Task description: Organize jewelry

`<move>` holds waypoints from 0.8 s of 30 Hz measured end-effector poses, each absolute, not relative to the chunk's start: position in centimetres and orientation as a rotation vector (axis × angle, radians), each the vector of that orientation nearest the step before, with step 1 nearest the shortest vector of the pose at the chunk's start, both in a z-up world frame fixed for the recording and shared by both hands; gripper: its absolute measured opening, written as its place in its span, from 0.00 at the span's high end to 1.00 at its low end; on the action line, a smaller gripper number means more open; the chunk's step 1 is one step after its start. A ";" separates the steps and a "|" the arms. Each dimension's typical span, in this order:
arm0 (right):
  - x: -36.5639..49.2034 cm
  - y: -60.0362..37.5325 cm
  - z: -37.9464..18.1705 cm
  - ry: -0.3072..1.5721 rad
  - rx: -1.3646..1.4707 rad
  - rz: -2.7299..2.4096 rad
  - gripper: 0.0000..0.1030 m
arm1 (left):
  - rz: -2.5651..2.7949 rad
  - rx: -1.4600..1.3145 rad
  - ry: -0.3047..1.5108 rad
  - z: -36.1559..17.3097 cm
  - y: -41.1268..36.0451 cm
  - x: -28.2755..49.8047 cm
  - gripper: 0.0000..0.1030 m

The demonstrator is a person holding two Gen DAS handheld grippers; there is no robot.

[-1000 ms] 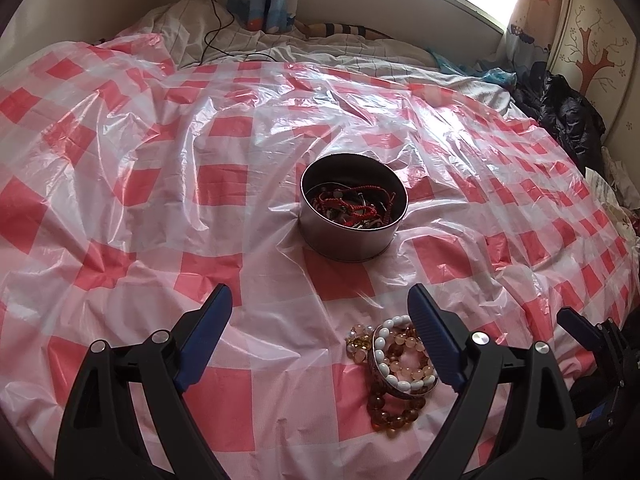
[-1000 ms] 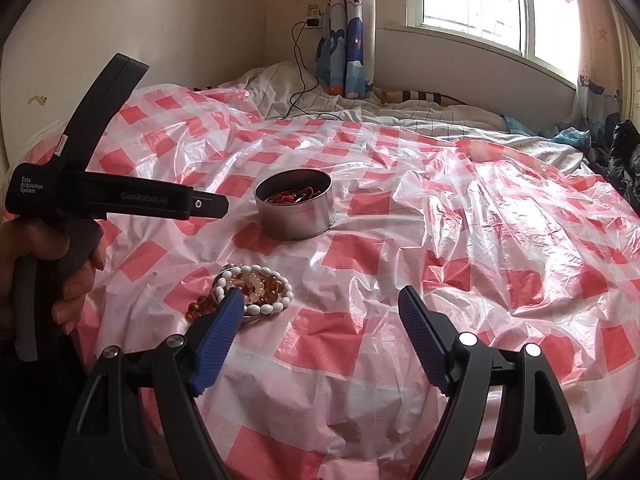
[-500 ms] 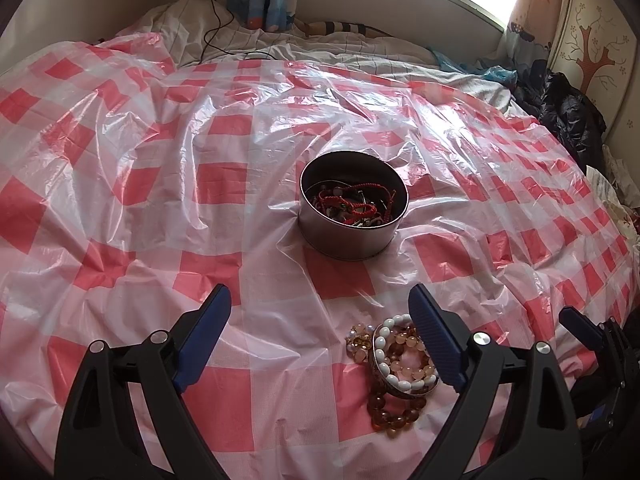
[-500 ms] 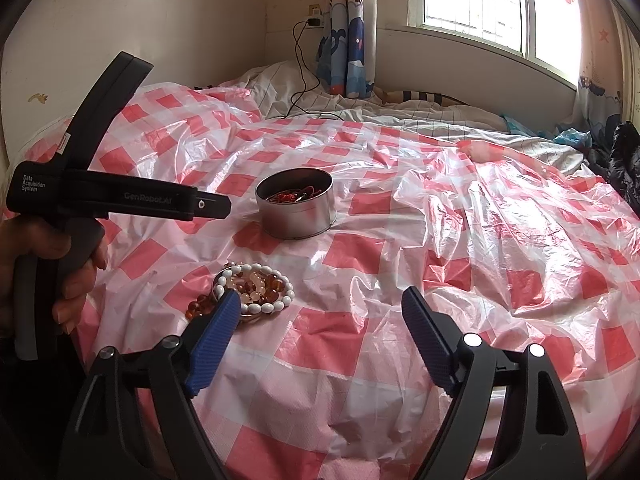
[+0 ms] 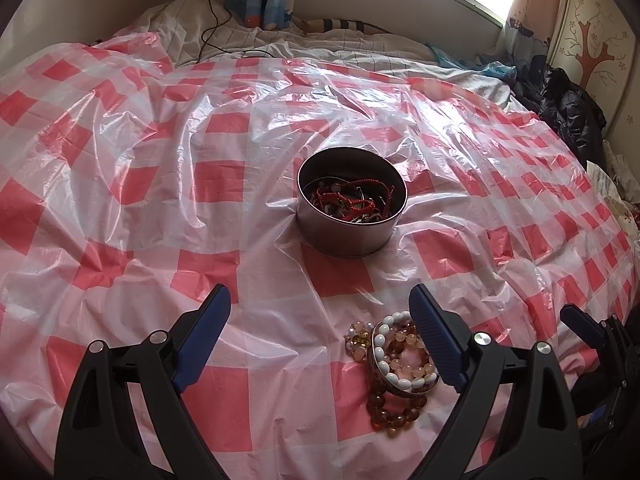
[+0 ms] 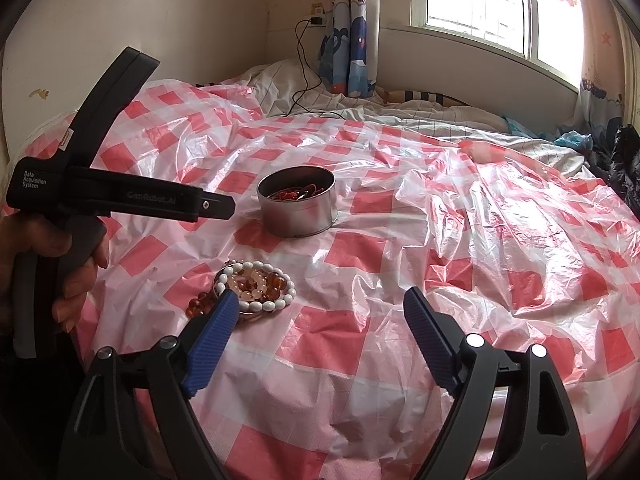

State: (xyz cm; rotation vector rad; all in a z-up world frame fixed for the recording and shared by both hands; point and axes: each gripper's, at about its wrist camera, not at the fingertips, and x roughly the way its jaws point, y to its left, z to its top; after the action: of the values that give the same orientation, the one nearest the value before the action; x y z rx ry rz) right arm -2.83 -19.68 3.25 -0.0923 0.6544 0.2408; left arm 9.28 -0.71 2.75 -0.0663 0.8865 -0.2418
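A heap of white, pink and amber beaded bracelets (image 5: 400, 360) is seen on the red-checked plastic sheet (image 5: 168, 184), near the round metal tin (image 5: 351, 208). Left gripper (image 5: 320, 332) and right gripper (image 6: 316, 328) are held tilted downward, jaws spread wide, nothing gripped.

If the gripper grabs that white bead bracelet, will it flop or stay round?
The white bead bracelet would probably sag and flop, being separate beads in a loop. It lies tangled with the amber beads, so those might drag along. Smooth, round beads could slip.
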 end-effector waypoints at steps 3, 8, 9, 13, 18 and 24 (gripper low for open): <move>-2.8 -19.6 3.2 0.655 -0.091 0.240 0.21 | -0.241 -0.064 0.887 2.7 -0.8 9.3 0.16; -2.8 -19.6 3.1 0.656 -0.095 0.242 0.21 | -0.241 -0.063 0.887 2.6 -0.8 9.3 0.15; -2.8 -19.6 3.1 0.656 -0.094 0.241 0.21 | -0.241 -0.063 0.887 2.6 -0.8 9.3 0.15; -2.8 -19.6 3.1 0.656 -0.094 0.241 0.21 | -0.240 -0.062 0.887 2.6 -0.8 9.3 0.15; -2.9 -19.5 3.1 0.656 -0.098 0.241 0.21 | -0.238 -0.057 0.890 2.5 -0.7 9.3 0.15; -2.9 -19.5 3.0 0.656 -0.098 0.241 0.20 | -0.235 -0.051 0.891 2.4 -0.5 9.3 0.15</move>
State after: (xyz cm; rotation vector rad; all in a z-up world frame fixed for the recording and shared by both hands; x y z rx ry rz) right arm -2.87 -19.49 3.05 -0.0982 0.6564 0.2411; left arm 9.34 -0.46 2.43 -0.0514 0.8915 -0.2348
